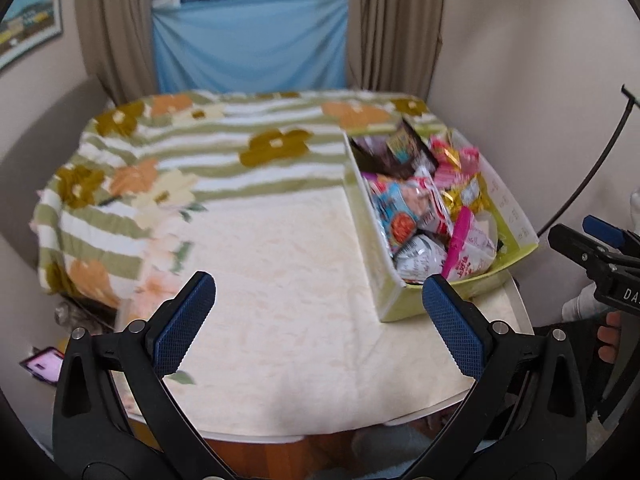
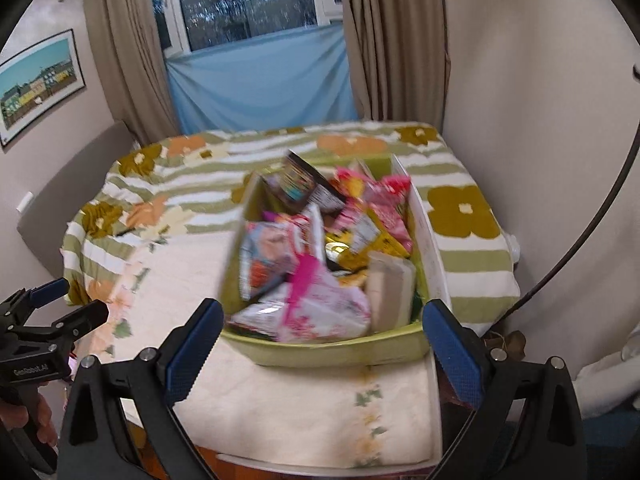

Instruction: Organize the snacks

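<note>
A lime-green box (image 1: 404,304) (image 2: 332,350) stands at the table's right side, heaped with several snack packets (image 1: 424,204) (image 2: 316,256) in pink, gold, white and dark wrappers. My left gripper (image 1: 320,324) hangs open over the bare cream cloth to the left of the box, nothing between its blue pads. My right gripper (image 2: 322,354) is open too, held just in front of the box's near wall, pads apart and empty. In the left wrist view, the right gripper (image 1: 592,248) shows at the far right edge. The right wrist view catches the left gripper (image 2: 52,308) at its left edge.
A cream tablecloth (image 1: 280,264) covers the near part of the table, and a green-striped floral blanket (image 1: 224,140) the far part. Curtains, a window and blue cloth stand behind. A phone (image 1: 42,364) lies low at the left. A black cable (image 1: 588,168) curves at the right.
</note>
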`<state>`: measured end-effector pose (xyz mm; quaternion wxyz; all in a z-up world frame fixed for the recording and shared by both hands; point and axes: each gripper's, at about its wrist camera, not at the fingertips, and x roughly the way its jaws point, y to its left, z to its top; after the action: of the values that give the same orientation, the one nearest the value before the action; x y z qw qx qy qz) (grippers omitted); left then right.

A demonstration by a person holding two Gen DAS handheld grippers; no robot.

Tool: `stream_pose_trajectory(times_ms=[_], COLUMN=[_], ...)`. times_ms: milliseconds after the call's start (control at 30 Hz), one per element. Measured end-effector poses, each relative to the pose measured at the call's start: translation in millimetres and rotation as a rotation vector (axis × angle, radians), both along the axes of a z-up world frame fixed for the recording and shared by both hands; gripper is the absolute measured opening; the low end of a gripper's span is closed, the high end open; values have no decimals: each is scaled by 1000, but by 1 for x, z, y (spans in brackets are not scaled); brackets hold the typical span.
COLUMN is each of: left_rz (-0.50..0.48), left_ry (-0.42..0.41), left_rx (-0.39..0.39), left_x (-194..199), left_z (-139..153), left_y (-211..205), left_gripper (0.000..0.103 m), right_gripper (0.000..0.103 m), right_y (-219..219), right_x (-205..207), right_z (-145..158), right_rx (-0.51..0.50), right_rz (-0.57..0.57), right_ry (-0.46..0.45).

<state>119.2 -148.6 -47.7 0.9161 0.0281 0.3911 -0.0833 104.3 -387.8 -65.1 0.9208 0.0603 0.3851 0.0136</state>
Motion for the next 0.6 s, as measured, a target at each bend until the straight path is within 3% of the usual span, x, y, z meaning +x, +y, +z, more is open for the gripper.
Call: stream_pose_trajectory(times_ms=[300, 600], left_rz=[54, 69], left_ry=[-184, -212], left_rx=[28, -23], left_x=[-73, -105], left_z=[55, 65], left_y=[53, 82], left_gripper=[102, 102], right_gripper=[99, 99], right_y=[57, 89], right_x=[-58, -83], right_z=[48, 50], right_rx=[-29, -77], right_rz=[-16, -15], right_ry=[-104, -128])
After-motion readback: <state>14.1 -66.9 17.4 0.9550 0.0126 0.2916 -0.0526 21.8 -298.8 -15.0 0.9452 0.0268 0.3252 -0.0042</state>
